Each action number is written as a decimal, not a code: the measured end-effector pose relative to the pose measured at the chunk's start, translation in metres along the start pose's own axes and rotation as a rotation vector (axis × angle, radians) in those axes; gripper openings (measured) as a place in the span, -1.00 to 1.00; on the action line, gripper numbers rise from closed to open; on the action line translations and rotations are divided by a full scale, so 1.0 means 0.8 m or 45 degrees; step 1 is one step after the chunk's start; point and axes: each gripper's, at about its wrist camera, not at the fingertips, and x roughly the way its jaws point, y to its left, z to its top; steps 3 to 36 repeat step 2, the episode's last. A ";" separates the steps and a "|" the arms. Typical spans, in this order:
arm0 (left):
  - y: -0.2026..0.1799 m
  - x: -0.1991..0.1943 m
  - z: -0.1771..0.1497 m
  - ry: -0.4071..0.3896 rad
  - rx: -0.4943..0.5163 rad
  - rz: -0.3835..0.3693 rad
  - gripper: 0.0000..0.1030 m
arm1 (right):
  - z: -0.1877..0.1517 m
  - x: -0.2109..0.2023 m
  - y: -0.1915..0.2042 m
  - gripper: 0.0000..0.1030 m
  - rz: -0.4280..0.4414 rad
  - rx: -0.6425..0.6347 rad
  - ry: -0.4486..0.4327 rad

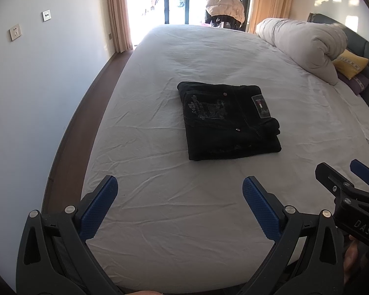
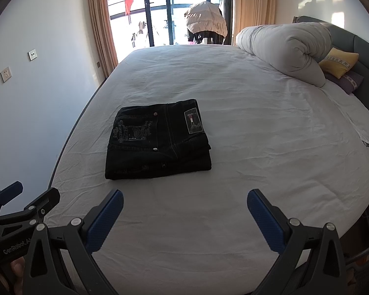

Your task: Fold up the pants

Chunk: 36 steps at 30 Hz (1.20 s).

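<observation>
currently lying folded: black pants (image 1: 230, 120) resting as a compact rectangular stack on the white sheet of the bed (image 1: 209, 56), roughly mid-mattress, well apart from the rolled duvet (image 1: 305, 46) and yellow pillow (image 1: 350, 63) at the headboard side. showing a printed back pocket and a sewn label patch on the top layer; layered edges bulging slightly at the corner nearest the label.

hovering short of the stack: left gripper (image 1: 179, 191), fingers spread wide, gripping nothing. likewise hanging beside it: right gripper (image 2: 184, 204), fingers spread wide, also empty, not touching the cloth.

judging handling: looking like denim, so probably moderately heavy, fairly stiff for cloth, holding creases well, not slippery against the rubbery blue pads (image 2: 105, 218), not fragile. thick layered edges likely resisting a shallow pinch.

judging hold points: pinching through all layers at the two near corners, or sliding under the near folded edge, seeming the safest; grabbing only the top layer risking peeling the fold open.

judging progress: folding appearing essentially complete.
</observation>
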 end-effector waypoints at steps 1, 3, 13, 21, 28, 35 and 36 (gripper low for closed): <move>-0.001 0.001 0.000 -0.003 0.003 0.000 1.00 | 0.000 0.000 0.000 1.00 0.000 0.000 0.001; -0.003 0.001 -0.001 -0.004 0.004 -0.002 1.00 | -0.003 0.000 0.001 1.00 -0.001 0.001 0.002; -0.003 0.001 -0.001 -0.004 0.004 -0.002 1.00 | -0.003 0.000 0.001 1.00 -0.001 0.001 0.002; -0.003 0.001 -0.001 -0.004 0.004 -0.002 1.00 | -0.003 0.000 0.001 1.00 -0.001 0.001 0.002; -0.003 0.001 -0.001 -0.004 0.004 -0.002 1.00 | -0.003 0.000 0.001 1.00 -0.001 0.001 0.002; -0.003 0.001 -0.001 -0.004 0.004 -0.002 1.00 | -0.003 0.000 0.001 1.00 -0.001 0.001 0.002; -0.003 0.001 -0.001 -0.004 0.004 -0.002 1.00 | -0.003 0.000 0.001 1.00 -0.001 0.001 0.002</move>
